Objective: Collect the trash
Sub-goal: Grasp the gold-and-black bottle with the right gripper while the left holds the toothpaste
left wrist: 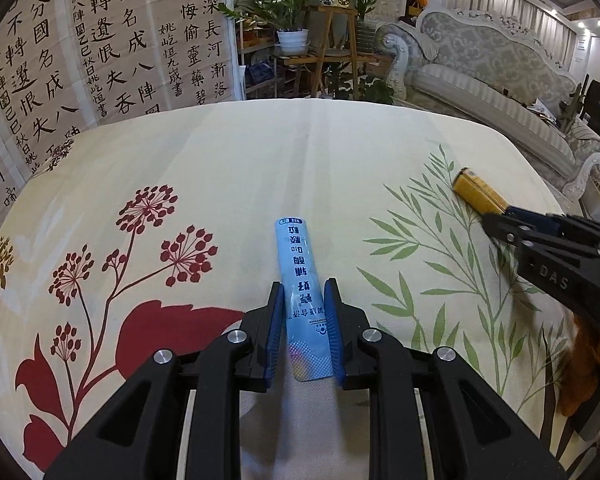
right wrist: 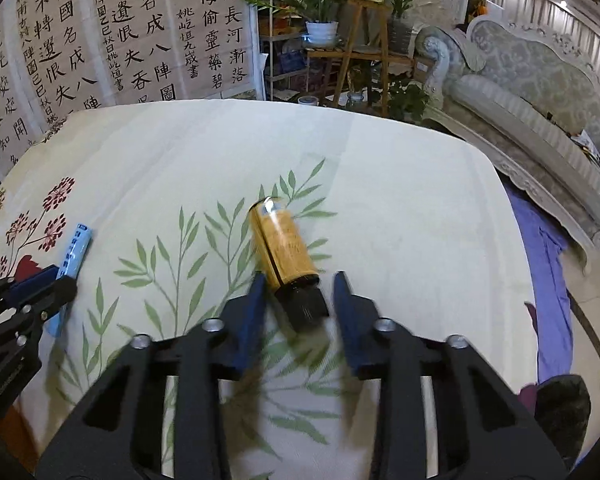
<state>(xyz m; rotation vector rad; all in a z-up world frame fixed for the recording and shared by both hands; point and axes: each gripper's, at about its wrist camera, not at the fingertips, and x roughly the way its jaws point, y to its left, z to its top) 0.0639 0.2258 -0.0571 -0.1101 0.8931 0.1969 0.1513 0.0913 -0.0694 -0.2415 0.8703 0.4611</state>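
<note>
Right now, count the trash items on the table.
2. A blue packet between the left claw's fingers; a yellow bottle lying ahead of the open right claw.

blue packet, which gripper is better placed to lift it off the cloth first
Left. The left gripper already has its pads against both sides of the blue packet; the right gripper is open around the yellow bottle.

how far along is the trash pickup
Nothing looks collected yet, and no bin is in view. In hand: the left gripper is shut on the blue tube. The right gripper is open around the black cap of the yellow bottle, which lies on the tablecloth. Left: gripping the bottle and binning both.
</note>
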